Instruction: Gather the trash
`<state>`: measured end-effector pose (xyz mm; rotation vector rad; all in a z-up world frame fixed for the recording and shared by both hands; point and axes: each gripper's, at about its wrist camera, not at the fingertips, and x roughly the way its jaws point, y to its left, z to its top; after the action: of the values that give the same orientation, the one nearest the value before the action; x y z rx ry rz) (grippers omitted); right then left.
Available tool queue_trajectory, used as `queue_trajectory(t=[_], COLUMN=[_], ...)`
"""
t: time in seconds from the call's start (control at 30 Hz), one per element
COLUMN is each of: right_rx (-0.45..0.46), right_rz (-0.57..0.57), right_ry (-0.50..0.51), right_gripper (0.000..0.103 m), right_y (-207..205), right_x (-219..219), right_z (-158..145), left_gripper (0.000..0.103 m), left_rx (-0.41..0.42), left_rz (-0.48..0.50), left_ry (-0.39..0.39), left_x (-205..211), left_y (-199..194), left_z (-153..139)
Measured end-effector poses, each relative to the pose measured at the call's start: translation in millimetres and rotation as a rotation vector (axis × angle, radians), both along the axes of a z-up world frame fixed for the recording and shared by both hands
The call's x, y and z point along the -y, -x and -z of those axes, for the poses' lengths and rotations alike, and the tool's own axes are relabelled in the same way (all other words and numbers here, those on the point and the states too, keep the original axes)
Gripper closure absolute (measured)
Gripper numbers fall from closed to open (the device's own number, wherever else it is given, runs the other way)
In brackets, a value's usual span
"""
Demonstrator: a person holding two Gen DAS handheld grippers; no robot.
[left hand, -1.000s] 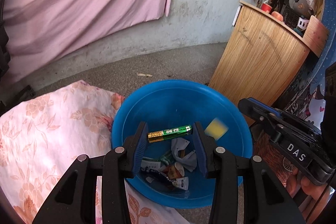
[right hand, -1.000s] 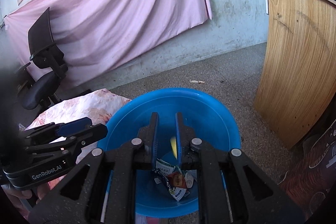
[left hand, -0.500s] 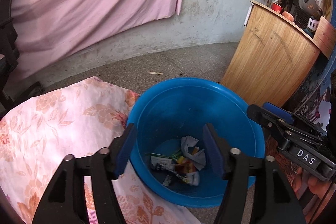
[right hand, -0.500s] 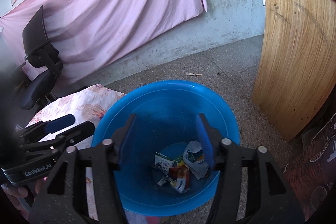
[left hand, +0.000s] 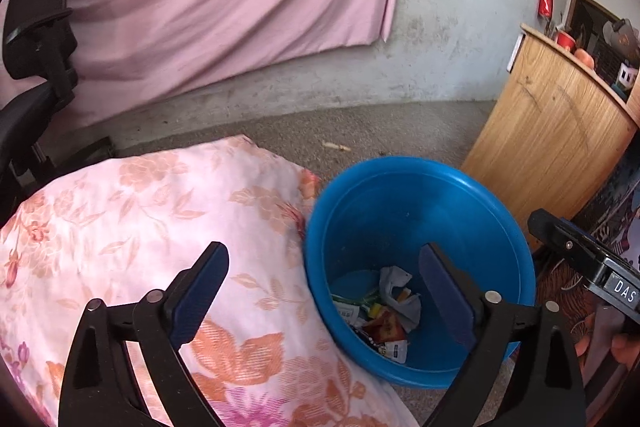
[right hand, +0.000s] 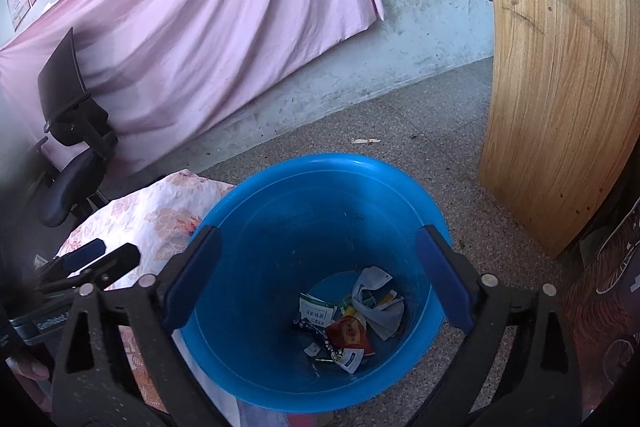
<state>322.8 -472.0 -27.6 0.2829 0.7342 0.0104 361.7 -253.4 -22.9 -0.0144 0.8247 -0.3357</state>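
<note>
Pink curtain and a wooden cabinet backed the left wrist view, where the left gripper gaped empty over a floral cloth touching the blue bucket that held the trash. From the right wrist, the right gripper hung wide open above the bucket, an office chair standing at the far left.

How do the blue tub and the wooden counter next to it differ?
The blue tub is round, low, shiny and plastic-looking; the wooden counter is tall, with a curved wood-grain front. The tub is open-topped with trash lying at its bottom; the counter carries items on its top edge. The tub touches the flowered cloth; the counter stands apart from it. Both rest on the speckled floor.
</note>
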Motion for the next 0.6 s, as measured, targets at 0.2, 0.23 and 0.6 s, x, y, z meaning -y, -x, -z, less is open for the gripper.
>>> queue_trajectory(t=[0.2, 0.23, 0.6], right_rx=[0.034, 0.039, 0.144], right_rz=[0.003, 0.002, -0.032], right_ry=[0.015, 0.02, 0.086], right_gripper=[0.0, 0.0, 0.0], right_y=[4.1, 4.4, 16.9], right_x=[-6.1, -6.6, -27.1], right_z=[-6.7, -7.9, -25.4], left_gripper=[0.003, 0.003, 0.003], left_rx=[0.083, 0.093, 0.172], left_rz=[-0.014, -0.018, -0.076], left_ry=[0.031, 0.037, 0.083], left_x=[-15.3, -17.7, -43.2], left_y=[12.9, 14.5, 27.0], left_z=[-13.5, -15.5, -34.6])
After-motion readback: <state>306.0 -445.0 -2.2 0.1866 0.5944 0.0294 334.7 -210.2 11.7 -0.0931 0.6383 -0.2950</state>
